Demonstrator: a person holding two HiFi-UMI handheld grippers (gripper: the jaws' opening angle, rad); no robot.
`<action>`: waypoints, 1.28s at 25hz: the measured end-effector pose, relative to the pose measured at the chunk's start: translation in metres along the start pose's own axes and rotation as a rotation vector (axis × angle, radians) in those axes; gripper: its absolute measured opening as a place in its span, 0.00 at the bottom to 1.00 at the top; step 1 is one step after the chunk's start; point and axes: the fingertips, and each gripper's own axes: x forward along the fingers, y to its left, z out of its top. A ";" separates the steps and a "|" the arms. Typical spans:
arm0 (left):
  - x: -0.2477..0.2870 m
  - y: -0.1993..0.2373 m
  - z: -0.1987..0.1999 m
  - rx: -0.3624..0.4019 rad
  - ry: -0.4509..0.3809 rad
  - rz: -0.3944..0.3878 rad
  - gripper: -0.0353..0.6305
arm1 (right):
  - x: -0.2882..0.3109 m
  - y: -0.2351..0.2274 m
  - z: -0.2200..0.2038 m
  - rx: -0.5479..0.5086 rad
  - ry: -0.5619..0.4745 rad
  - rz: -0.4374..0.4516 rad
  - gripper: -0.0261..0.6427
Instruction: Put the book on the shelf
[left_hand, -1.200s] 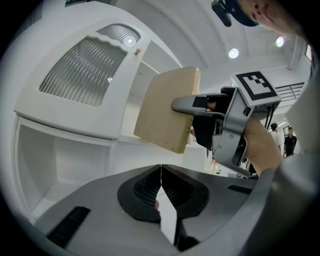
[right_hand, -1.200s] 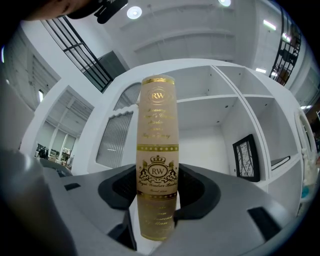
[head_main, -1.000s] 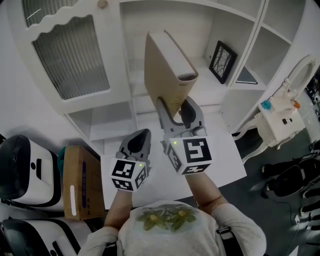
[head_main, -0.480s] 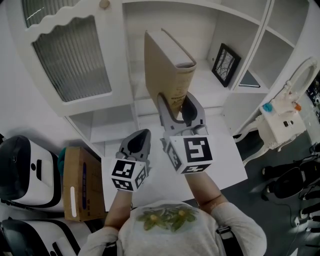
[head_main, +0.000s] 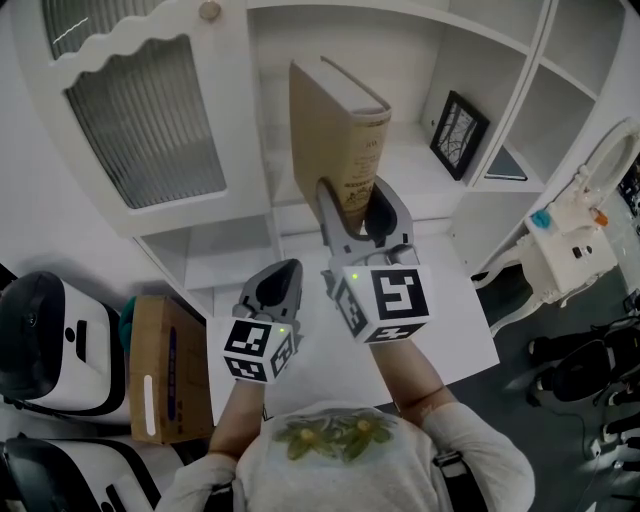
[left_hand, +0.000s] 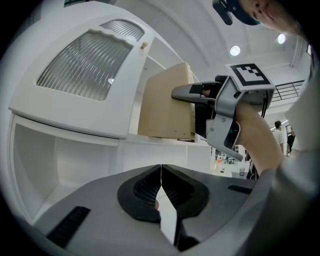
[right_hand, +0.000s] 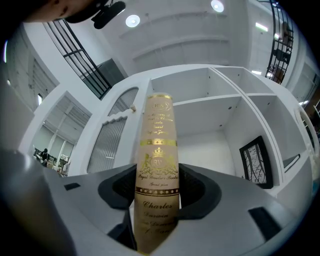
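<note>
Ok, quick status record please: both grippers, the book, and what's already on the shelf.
right gripper: shut on the book, jaws on its covers by the spine
book: tan, upright, held in front of an open shelf bay
left gripper: shut, nothing in it
shelf: white, open bays
framed picture: on the shelf, right of the book

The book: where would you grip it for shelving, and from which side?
Low on the spine, from the spine side, jaws clamped across the thickness, as the right hand-held gripper does. The book stands upright and is slim there; that likely leaves its far edge free to enter the shelf.
</note>
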 end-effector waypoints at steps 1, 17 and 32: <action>0.000 0.001 0.000 0.001 0.001 0.001 0.10 | 0.002 0.000 0.000 0.002 -0.002 0.000 0.37; 0.004 0.011 -0.004 -0.004 0.012 0.028 0.10 | 0.028 0.003 -0.007 0.003 0.000 0.008 0.37; 0.008 0.019 -0.010 -0.013 0.023 0.040 0.10 | 0.054 0.007 -0.018 -0.031 0.013 -0.001 0.37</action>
